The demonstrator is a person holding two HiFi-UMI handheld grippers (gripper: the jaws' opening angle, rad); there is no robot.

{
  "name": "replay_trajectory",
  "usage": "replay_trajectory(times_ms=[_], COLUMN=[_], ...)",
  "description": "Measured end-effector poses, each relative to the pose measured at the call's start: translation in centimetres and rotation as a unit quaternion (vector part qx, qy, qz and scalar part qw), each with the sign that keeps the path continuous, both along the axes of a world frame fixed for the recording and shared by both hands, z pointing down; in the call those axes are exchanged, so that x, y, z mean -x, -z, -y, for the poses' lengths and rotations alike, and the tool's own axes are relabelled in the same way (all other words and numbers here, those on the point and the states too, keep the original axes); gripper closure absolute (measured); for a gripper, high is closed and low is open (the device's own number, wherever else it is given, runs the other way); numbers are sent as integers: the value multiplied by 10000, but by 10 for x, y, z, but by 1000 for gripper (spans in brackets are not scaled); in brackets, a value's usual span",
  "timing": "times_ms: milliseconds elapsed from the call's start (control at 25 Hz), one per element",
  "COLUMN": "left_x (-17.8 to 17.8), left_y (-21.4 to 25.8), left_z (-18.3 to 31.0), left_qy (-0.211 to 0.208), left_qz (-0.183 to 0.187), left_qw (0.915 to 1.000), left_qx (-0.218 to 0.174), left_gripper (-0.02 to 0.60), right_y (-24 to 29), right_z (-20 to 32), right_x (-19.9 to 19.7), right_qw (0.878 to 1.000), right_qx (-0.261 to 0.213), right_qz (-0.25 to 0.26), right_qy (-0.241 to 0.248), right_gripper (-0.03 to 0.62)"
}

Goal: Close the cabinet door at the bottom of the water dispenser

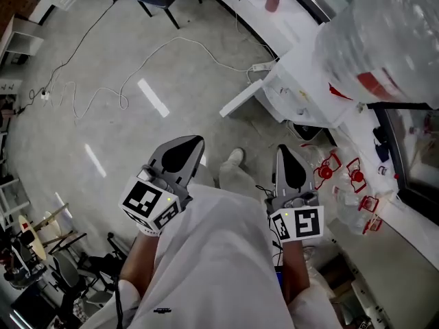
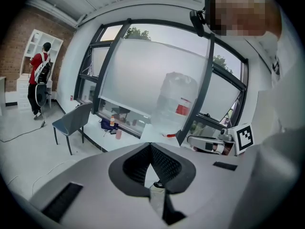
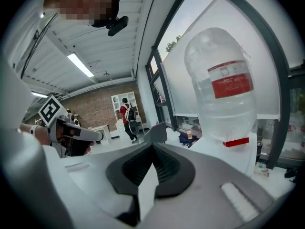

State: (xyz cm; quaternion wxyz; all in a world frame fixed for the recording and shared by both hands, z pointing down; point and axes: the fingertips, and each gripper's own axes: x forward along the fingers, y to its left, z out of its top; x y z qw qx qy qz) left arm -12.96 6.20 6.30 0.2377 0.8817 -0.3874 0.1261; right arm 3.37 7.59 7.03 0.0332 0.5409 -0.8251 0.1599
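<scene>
L gripper [image 1: 185, 149] & R gripper [image 1: 288, 163]: jaws pressed together, nothing btwn, held short of water dispenser [image 1: 305, 91], R nearer. Cabinet door [image 1: 243, 100] juts open from dispenser base; bottle [image 1: 384, 33] atop dispenser.

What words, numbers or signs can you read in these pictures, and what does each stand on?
No text can be read in any view.
Too blurred to read: the print on the red label of the bottle.
No print shows on the red strip below it.
No words, only black square markers: the left cube and the right cube.
</scene>
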Motion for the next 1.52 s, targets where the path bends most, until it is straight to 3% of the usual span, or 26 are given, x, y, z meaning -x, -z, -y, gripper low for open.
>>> replay_trajectory(times_ms=[360, 840, 1520], left_x=[-7, 19, 11], left_y=[-30, -84, -192], left_z=[30, 54, 71], left_qy=[-110, 217, -168], left_qz=[26, -117, 61], left_qw=[9995, 9971, 9938], left_qx=[302, 714, 1097], left_gripper=[575, 575, 575], right_y=[-30, -78, -161], right_z=[26, 45, 60], right_x=[-2, 27, 47], right_qw=[9997, 9986, 9939], right_qx=[194, 478, 963], right_qz=[-122, -108, -262], right_qy=[-30, 211, 470], right_gripper=[583, 583, 583])
